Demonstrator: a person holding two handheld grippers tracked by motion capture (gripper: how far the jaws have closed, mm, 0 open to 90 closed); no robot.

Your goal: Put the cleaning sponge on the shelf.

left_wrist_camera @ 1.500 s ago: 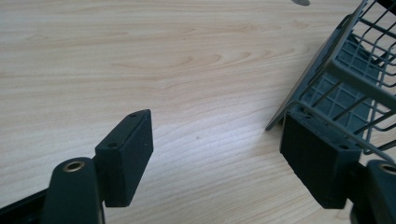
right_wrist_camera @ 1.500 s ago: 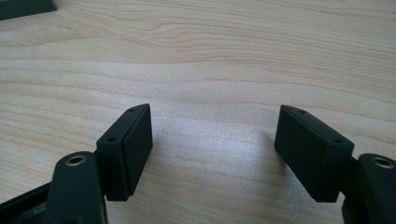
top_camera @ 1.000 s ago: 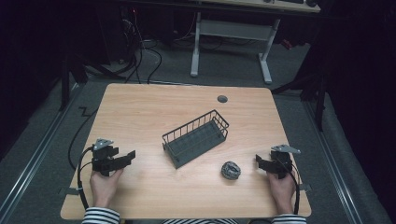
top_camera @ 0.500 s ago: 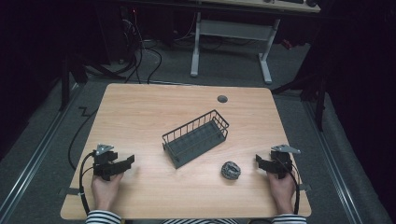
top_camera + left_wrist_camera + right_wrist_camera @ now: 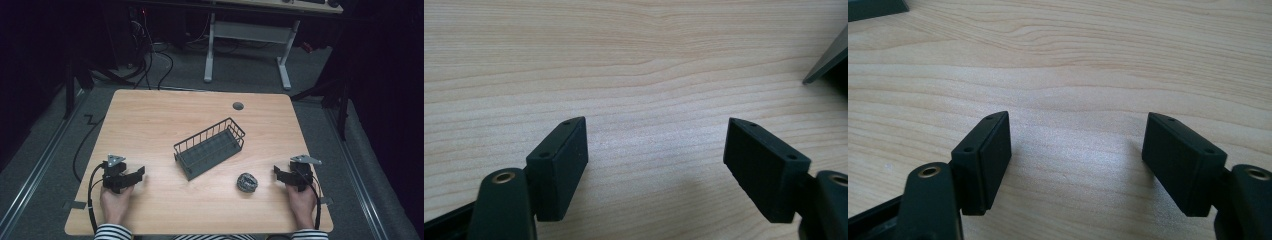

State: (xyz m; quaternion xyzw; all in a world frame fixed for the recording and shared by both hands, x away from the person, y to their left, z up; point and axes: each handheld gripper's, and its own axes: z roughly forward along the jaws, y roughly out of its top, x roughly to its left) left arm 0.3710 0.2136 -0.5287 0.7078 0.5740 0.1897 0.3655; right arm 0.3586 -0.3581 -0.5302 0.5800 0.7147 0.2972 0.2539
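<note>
— What's nearest us?

— The two hands at the table's [image 5: 150,115] near edge, striped cuffs just showing; the left gripper [image 5: 136,174] sits low over the wood at the near left, the right gripper [image 5: 278,173] at the near right; both aim inward across the table, toward each other's side.

— Are the fingers together?

— No; in the left gripper view the two black pads [image 5: 560,165] stand well apart with bare wood grain between them, and the right gripper view shows the same, pads [image 5: 985,160] apart and clamped on nothing.

— And what lies closest to them?

— A scrubber [image 5: 247,182], a small grey metallic wad; it rests on the table just left of the right gripper, near it but not touching; it is roundish, so I can give it no long axis and no heading.

— Farther on?

— A basket [image 5: 184,150], black wire, mid-table; its long axis runs on a slant, near-left end to far-right end; it stands upright, open side up; the scrubber lies outside it, off its near-right side; a dark corner of it pokes into the edge of each gripper view.

— Beyond that?

— A round grommet [image 5: 238,106] near the far edge; then floor, cables and a white desk frame [image 5: 210,50] in the dark.

— Any writing?

— None that I can read.
</note>
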